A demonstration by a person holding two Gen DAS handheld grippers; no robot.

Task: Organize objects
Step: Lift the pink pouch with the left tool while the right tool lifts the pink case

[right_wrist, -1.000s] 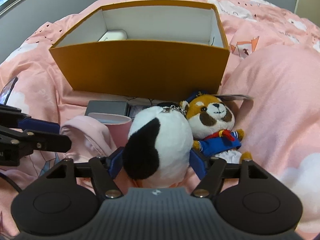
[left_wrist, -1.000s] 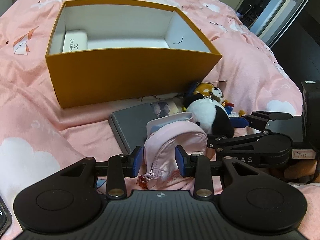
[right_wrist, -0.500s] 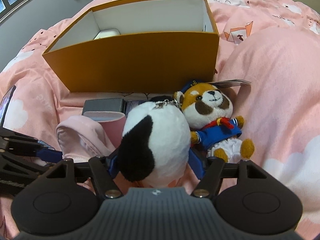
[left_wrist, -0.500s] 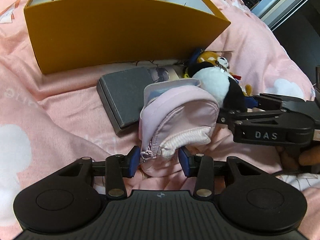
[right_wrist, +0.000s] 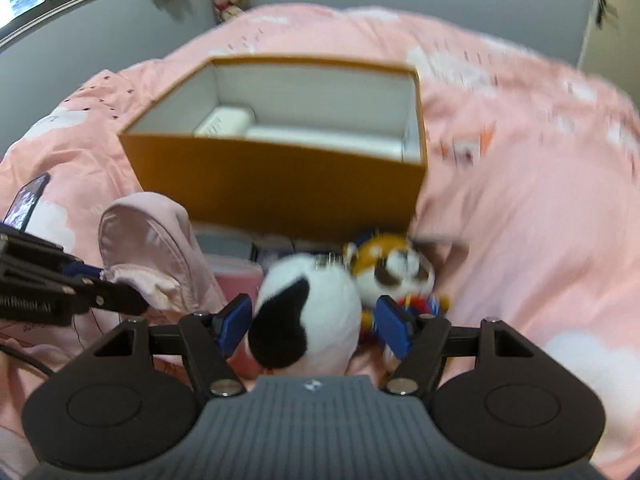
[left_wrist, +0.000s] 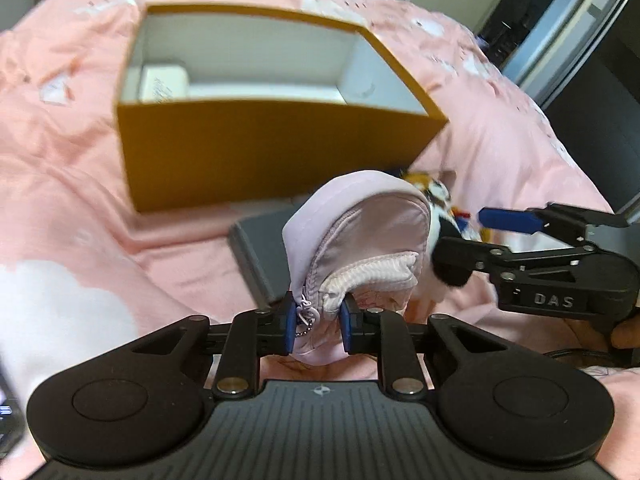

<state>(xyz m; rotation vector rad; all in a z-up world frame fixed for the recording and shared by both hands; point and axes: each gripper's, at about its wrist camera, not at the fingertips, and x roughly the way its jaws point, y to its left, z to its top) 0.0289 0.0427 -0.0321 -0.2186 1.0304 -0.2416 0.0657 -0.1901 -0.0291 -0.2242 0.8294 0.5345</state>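
Pink pouch (left_wrist: 360,240) first, from my left wrist view: it hangs from my left tongs (left_wrist: 318,326), whose jaws are closing on its lower zipper end, the rest bulging up ahead of the pads. The orange box (left_wrist: 276,156) lies beyond and a little left, open side up, long axis across the view, with my left hand the nearer to it. A second ago this pouch sat on the grey book (left_wrist: 260,256); now it is lifted off.

From my right wrist view, my right tongs (right_wrist: 316,326) stand wide around the black-and-white plush (right_wrist: 308,312); blur hides whether both pads press. The box sits straight ahead, seen more from above than before.
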